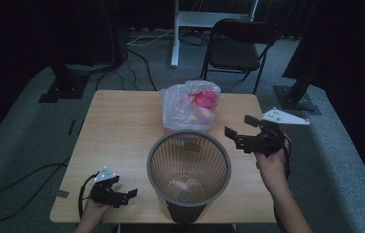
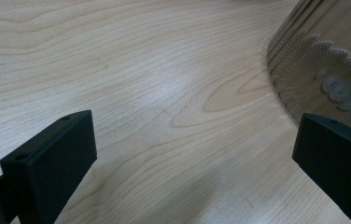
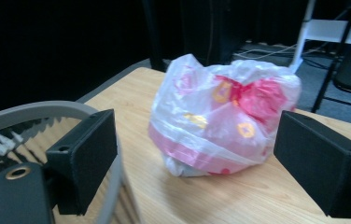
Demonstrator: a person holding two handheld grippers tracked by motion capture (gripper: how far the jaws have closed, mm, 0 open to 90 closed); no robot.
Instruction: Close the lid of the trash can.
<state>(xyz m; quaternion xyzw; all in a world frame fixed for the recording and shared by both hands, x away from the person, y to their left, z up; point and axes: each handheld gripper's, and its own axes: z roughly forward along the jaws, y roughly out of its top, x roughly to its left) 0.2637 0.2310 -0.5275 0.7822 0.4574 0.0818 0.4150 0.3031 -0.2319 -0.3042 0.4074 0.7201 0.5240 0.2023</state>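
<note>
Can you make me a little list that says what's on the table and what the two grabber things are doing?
table: light wood
bin: brown ribbed wastebasket with a grey rim, upright at the near edge, looks empty
bag: clear plastic bag with pink and yellow things inside, on the table just behind the bin
left gripper: low at the near left, beside the bin, jaws open, holding nothing
right gripper: right of the bin, jaws open, facing the bag

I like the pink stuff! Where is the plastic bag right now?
In the high view the plastic bag sits on the table's far side, just behind the wastebasket. The right tongs point at it, open.
</note>
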